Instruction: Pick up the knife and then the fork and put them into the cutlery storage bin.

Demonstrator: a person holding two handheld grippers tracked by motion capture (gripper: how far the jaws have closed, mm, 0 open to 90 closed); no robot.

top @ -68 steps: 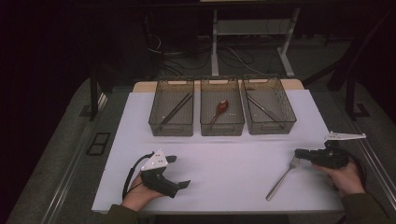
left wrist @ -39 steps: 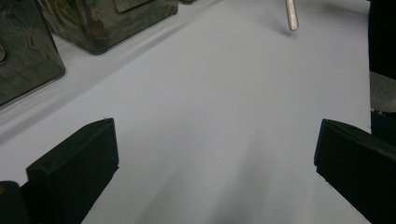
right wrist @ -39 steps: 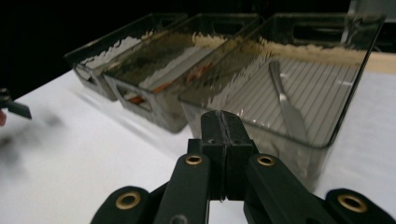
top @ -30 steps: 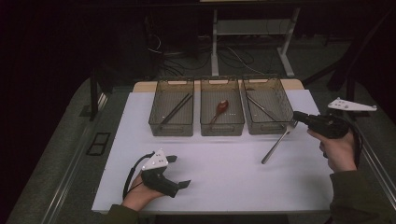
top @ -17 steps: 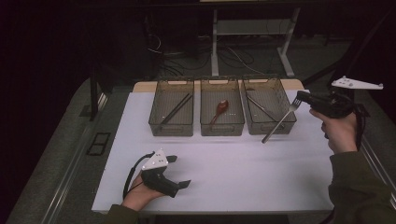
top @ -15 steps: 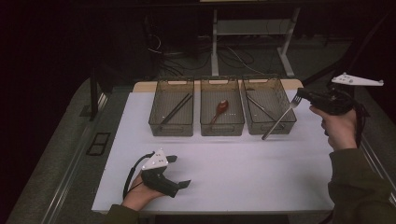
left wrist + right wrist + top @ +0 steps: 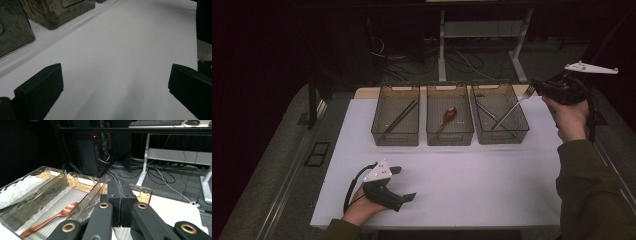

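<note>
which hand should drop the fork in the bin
Right. The right gripper is shut on the fork, whose handle already slants down into the right bin. The left gripper rests open on the table, holding nothing.

On my white surface [image 7: 472,175] three clear bins stand in a row at the far side. The left bin [image 7: 395,116] holds dark chopsticks [image 7: 399,119], and the middle bin [image 7: 449,116] holds a reddish wooden spoon [image 7: 447,118]. Beyond the surface, cables [image 7: 462,60] lie on the floor around a white desk frame [image 7: 442,45].
</note>
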